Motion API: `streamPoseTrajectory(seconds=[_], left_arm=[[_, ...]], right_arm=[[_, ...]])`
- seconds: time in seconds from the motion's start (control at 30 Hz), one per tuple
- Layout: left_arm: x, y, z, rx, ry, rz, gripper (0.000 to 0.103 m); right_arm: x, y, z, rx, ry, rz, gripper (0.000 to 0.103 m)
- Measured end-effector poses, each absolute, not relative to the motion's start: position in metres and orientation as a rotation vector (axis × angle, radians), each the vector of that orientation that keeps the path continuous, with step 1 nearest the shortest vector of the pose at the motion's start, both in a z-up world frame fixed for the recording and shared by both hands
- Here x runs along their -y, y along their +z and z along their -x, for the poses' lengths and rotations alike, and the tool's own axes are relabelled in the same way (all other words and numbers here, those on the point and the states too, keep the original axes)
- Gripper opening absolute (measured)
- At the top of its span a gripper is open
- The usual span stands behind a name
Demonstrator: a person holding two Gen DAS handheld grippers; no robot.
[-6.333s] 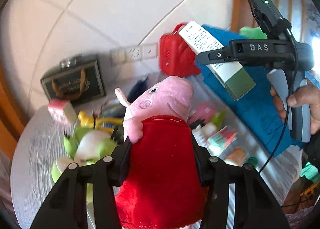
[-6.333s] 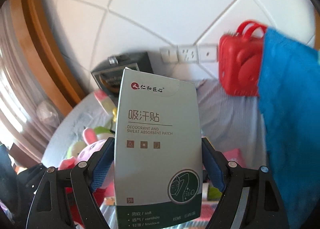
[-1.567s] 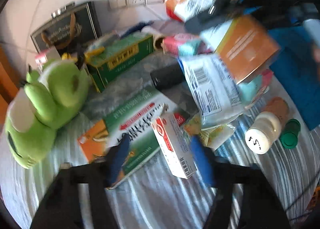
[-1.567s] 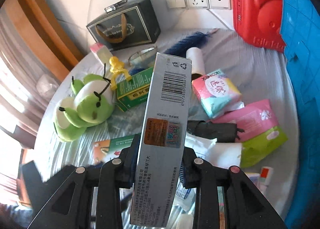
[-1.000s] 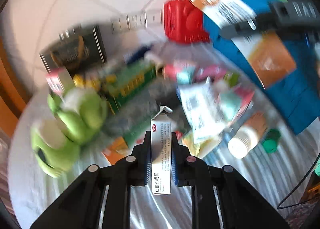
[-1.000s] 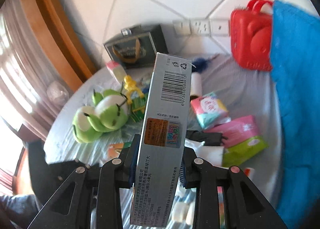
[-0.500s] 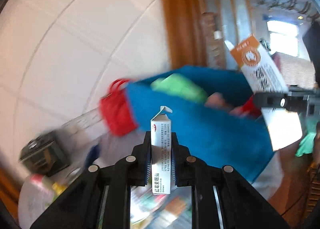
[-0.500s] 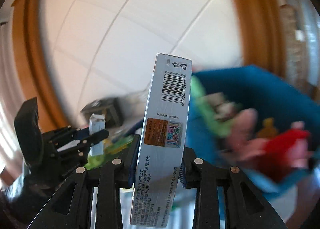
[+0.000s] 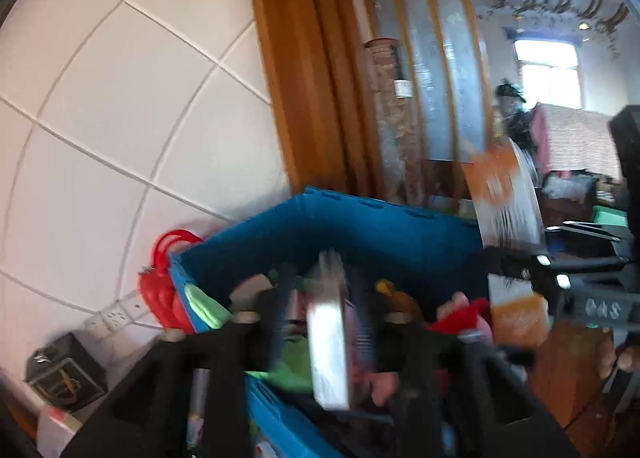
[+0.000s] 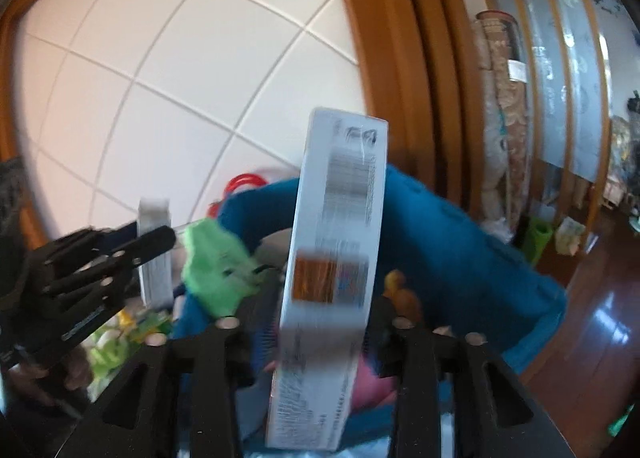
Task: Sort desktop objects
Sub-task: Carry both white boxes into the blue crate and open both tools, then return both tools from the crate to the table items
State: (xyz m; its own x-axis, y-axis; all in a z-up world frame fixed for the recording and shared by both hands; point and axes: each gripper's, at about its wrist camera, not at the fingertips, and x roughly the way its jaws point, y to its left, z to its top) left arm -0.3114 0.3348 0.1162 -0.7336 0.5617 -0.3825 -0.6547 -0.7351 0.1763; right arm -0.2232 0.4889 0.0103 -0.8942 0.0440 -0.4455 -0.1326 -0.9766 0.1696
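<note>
Both grippers hang over an open blue bin [image 9: 360, 225] that holds a green plush [image 10: 216, 258] and a pink and red plush [image 9: 464, 310]. My left gripper [image 9: 322, 314] has its jaws opening. A small white box [image 9: 328, 346] sits blurred between them, with gaps at both pads. The jaws of my right gripper [image 10: 320, 318] are opening too. A tall grey-white box [image 10: 332, 278] with a barcode tilts loose between its fingers. From the left wrist, the right gripper [image 9: 516, 262] and its orange-and-white box [image 9: 504, 197] show at the right. The left gripper [image 10: 160, 238] appears at the left of the right wrist view.
A red case [image 9: 164, 290] stands against the tiled wall left of the bin, above a wall socket [image 9: 116, 318] and a dark gift bag [image 9: 64, 374]. A wooden door frame [image 9: 304, 77] rises behind the bin. Wooden floor [image 10: 600, 330] lies to the right.
Both grippers rose from the cluttered table and swung over the blue bin. Their jaws have spread, and both boxes, gripped firmly half a second ago, now sit loose and tilted.
</note>
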Motion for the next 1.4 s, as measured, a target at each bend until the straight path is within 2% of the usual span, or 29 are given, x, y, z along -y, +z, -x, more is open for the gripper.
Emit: streamPoseTrajectory(seconds=[0.03, 0.07, 0.13, 0.2, 0.3, 0.37, 0.57, 1.07, 1.4], left_arm=[[-0.339, 0.121, 0.314, -0.389, 2.457, 0.393, 0.074], [-0.340, 0.124, 0.313, -0.370, 2.489, 0.377, 0.079], [-0.338, 0.130, 0.310, -0.330, 2.515, 0.346, 0.095], [-0.336, 0.132, 0.308, -0.310, 2.550, 0.329, 0.102], [-0.332, 0.129, 0.303, -0.309, 2.580, 0.322, 0.102], [-0.325, 0.122, 0.301, -0.306, 2.614, 0.332, 0.102], [-0.297, 0.092, 0.292, -0.276, 2.666, 0.396, 0.102], [-0.191, 0.079, 0.283, -0.216, 2.728, 0.462, 0.102], [-0.057, 0.061, 0.271, -0.190, 2.926, 0.455, 0.102]], right_arm=[[-0.495, 0.011, 0.225, -0.293, 2.944, 0.673, 0.073], [-0.497, 0.013, 0.227, -0.279, 2.937, 0.654, 0.078], [-0.505, 0.018, 0.227, -0.278, 2.950, 0.635, 0.078], [-0.506, 0.017, 0.227, -0.289, 2.961, 0.632, 0.078], [-0.504, 0.014, 0.222, -0.275, 2.961, 0.622, 0.079], [-0.501, 0.011, 0.221, -0.251, 2.945, 0.620, 0.089], [-0.478, 0.005, 0.215, -0.124, 2.920, 0.607, 0.098], [-0.416, 0.003, 0.220, -0.097, 2.961, 0.618, 0.100], [-0.327, 0.011, 0.211, -0.105, 3.116, 0.538, 0.103]])
